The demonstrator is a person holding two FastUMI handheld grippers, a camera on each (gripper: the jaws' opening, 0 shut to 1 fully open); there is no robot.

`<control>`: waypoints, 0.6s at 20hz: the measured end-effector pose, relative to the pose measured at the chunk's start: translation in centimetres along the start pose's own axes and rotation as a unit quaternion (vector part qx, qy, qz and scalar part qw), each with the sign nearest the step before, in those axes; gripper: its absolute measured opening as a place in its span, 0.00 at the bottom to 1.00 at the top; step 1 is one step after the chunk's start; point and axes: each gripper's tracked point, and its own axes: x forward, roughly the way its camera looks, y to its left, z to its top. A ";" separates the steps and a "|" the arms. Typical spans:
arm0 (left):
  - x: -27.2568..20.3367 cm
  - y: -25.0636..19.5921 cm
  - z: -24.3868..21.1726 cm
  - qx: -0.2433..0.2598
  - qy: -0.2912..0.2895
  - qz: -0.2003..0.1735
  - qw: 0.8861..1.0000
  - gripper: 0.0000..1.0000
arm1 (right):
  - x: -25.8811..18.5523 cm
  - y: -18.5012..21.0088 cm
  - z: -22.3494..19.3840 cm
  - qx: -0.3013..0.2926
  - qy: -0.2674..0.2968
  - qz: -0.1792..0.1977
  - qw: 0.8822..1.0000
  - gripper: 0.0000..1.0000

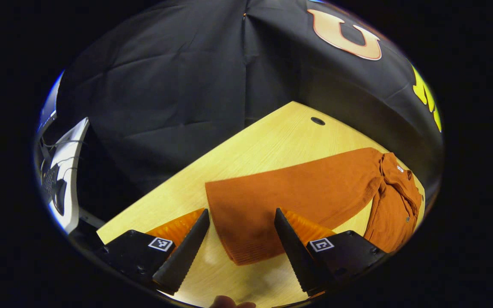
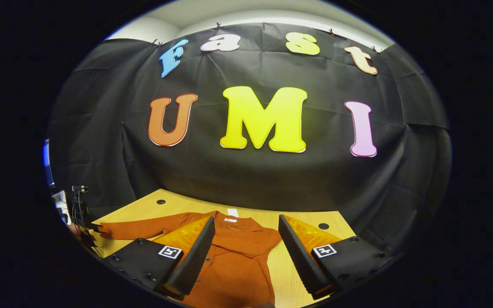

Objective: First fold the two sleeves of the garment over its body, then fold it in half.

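Left gripper (image 1: 241,239): fingers spread apart, grasping nothing, poised over the cuff end of 1 outstretched sleeve (image 1: 298,196). Right gripper (image 2: 246,252): fingers likewise parted and empty, above the garment's buttoned front. Rust-orange knit cardigan (image 2: 238,261): lying flat on the light wooden table (image 1: 272,141), collar toward the black cloth wall, left sleeve extended sideways.

In the left gripper view, the garment (image 1: 396,201) lies on the table (image 1: 272,141) at right, one sleeve (image 1: 298,196) stretching toward lower centre between the gripper fingers (image 1: 186,252). In the right gripper view, its body (image 2: 233,261) sits at bottom centre, the sleeve (image 2: 144,229) reaching left, its end possibly touching another gripper.
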 end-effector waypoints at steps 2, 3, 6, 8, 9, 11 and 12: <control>0.0 -0.3 -0.1 0.012 -0.003 0.005 1.000 0.97 | 0.0 0.7 0.4 -0.009 -0.006 0.008 1.000 0.95; 0.1 -0.4 -0.1 0.026 -0.007 0.010 1.000 0.98 | 0.1 1.0 0.4 -0.011 -0.006 0.012 1.000 0.94; 0.1 -0.9 -0.3 0.018 -0.016 0.031 0.999 1.00 | 0.4 1.9 -0.1 -0.007 0.003 0.024 1.000 0.94; 0.0 -0.8 -0.7 0.019 -0.020 0.039 0.999 0.92 | 0.2 1.8 -0.8 0.007 0.013 0.023 1.000 0.95; -0.1 -0.9 -0.6 0.011 -0.021 0.043 0.999 0.89 | 0.1 1.8 -1.3 0.013 0.019 0.022 0.999 0.95; 0.0 -0.8 -0.5 0.002 -0.024 0.047 0.999 0.85 | 0.0 1.8 -1.7 0.017 0.031 0.022 0.999 0.95; 0.4 -0.5 -0.5 -0.001 -0.031 0.052 0.998 0.84 | 0.1 1.7 -1.5 0.017 0.031 0.022 0.999 0.95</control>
